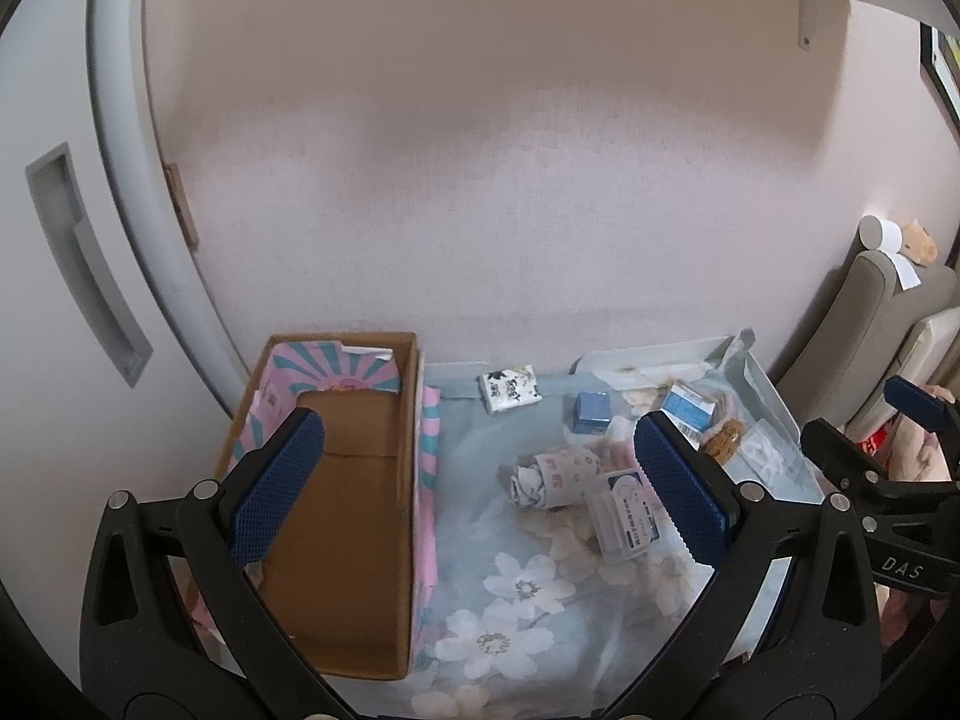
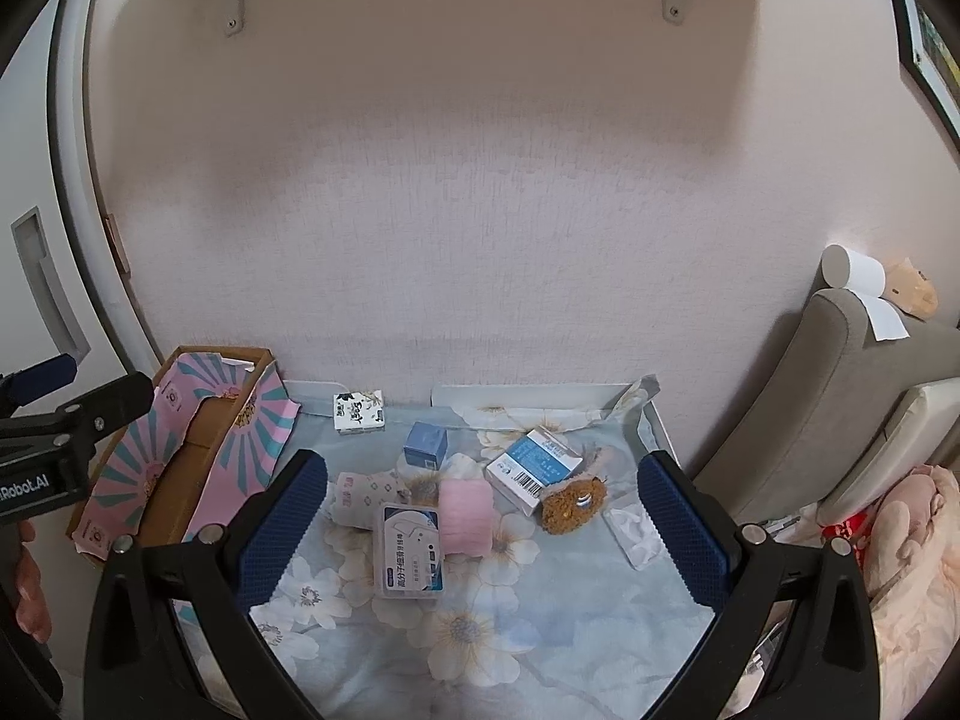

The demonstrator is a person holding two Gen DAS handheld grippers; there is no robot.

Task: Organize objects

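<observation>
An empty cardboard box (image 1: 354,498) with pink and teal flaps stands at the left of the flowered cloth; it also shows in the right wrist view (image 2: 198,474). On the cloth lie a clear floss case (image 2: 409,552), a pink roll (image 2: 465,515), rolled socks (image 2: 366,501), a blue-white carton (image 2: 531,471), a small blue box (image 2: 426,445), a brown plush (image 2: 573,504) and a tissue pack (image 2: 358,413). My left gripper (image 1: 480,492) is open and empty, between box and items. My right gripper (image 2: 483,534) is open and empty above the floss case.
The wall runs close behind the table. A grey chair (image 2: 840,420) with a paper roll (image 2: 852,270) on top stands at the right. A small clear packet (image 2: 636,531) lies near my right finger. A white door (image 1: 78,300) is at the left.
</observation>
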